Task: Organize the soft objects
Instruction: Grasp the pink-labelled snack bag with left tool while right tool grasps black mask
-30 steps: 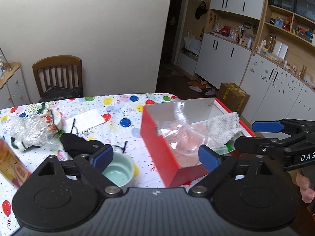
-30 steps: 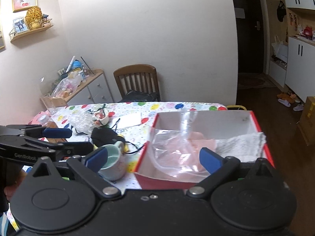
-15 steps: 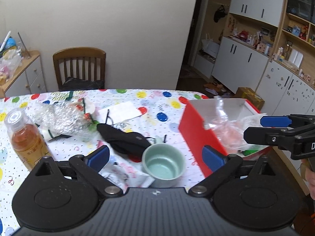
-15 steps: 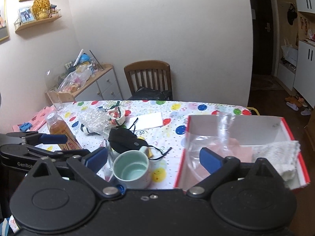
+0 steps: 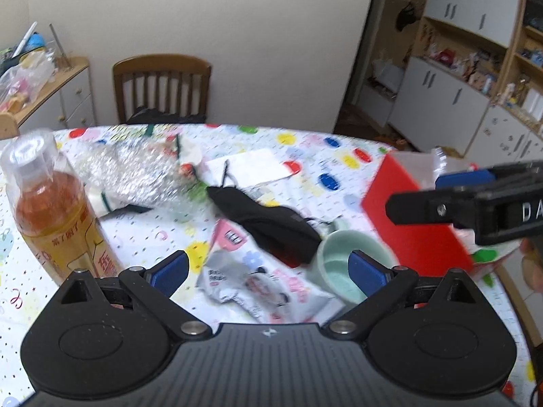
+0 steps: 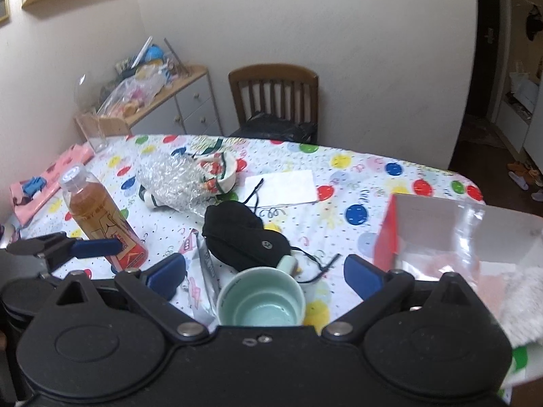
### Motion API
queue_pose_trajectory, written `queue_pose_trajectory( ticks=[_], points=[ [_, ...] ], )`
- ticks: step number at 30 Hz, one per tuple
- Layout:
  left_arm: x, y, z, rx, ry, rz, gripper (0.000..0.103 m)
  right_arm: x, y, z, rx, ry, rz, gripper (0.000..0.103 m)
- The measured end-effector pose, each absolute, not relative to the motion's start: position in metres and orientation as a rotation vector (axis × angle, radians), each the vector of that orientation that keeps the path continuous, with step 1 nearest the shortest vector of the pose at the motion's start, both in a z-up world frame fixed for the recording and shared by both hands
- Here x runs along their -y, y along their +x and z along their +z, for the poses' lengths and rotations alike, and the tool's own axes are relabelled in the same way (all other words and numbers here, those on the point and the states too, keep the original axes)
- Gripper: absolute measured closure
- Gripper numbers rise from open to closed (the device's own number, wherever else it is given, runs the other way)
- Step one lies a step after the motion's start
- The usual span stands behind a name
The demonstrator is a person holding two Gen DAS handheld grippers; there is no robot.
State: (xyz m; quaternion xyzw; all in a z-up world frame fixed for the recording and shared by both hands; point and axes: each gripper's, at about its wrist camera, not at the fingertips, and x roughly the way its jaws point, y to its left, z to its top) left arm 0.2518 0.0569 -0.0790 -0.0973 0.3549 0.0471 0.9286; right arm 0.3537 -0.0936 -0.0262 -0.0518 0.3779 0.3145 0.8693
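The left gripper (image 5: 268,273) and the right gripper (image 6: 264,271) are both spread wide, holding nothing; the black mask (image 6: 242,237) lies mid-table beside the green cup (image 6: 261,302); the red box (image 6: 385,237) sits by the table's right edge.

The tablecloth (image 6: 339,169) looks smooth and faintly glossy, printed with coloured dots. At 12 o'clock the chair (image 6: 273,91) is varnished wood. The black mask (image 6: 244,240) at centre is matt cloth. The mug (image 6: 261,300) at 6 o'clock is glazed, glossy ceramic. At 9 o'clock the bottle (image 6: 98,217) is clear plastic with a shiny label; the bubble wrap (image 6: 169,183) at 10 o'clock is crinkled clear plastic. At 3 o'clock the box (image 6: 385,240) is matt red card, holding glossy film (image 6: 475,234) and rough white knit cloth (image 6: 519,302).
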Motion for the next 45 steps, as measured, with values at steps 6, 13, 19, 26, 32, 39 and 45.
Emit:
queue_pose_trajectory(
  ticks=[6,13,19,26,32,39,45],
  points=[
    [-0.069,0.267,-0.098,-0.747,-0.261,0.16,0.002,0.063,0.383,-0.045,-0.879,-0.126,0.675,0.007],
    [-0.072,0.286,-0.114,-0.778,-0.277,0.209,0.002,0.03,0.41,-0.067,-0.944,-0.194,0.701,0.011],
    [-0.073,0.3,-0.127,-0.814,-0.289,0.236,0.003,0.003,0.425,-0.09,-1.0,-0.301,0.71,0.017],
    [-0.083,0.308,-0.143,-0.848,-0.337,0.253,0.005,-0.015,0.435,-0.11,-1.033,-0.341,0.727,0.021],
    [-0.085,0.307,-0.145,-0.852,-0.381,0.244,0.024,-0.024,0.439,-0.123,-1.049,-0.351,0.726,0.03],
    [-0.085,0.302,-0.141,-0.855,-0.399,0.257,0.039,-0.027,0.433,-0.127,-1.036,-0.368,0.732,0.05],
    [-0.09,0.297,-0.141,-0.86,-0.412,0.271,0.049,-0.028,0.427,-0.122,-1.009,-0.363,0.748,0.08]
  ],
)
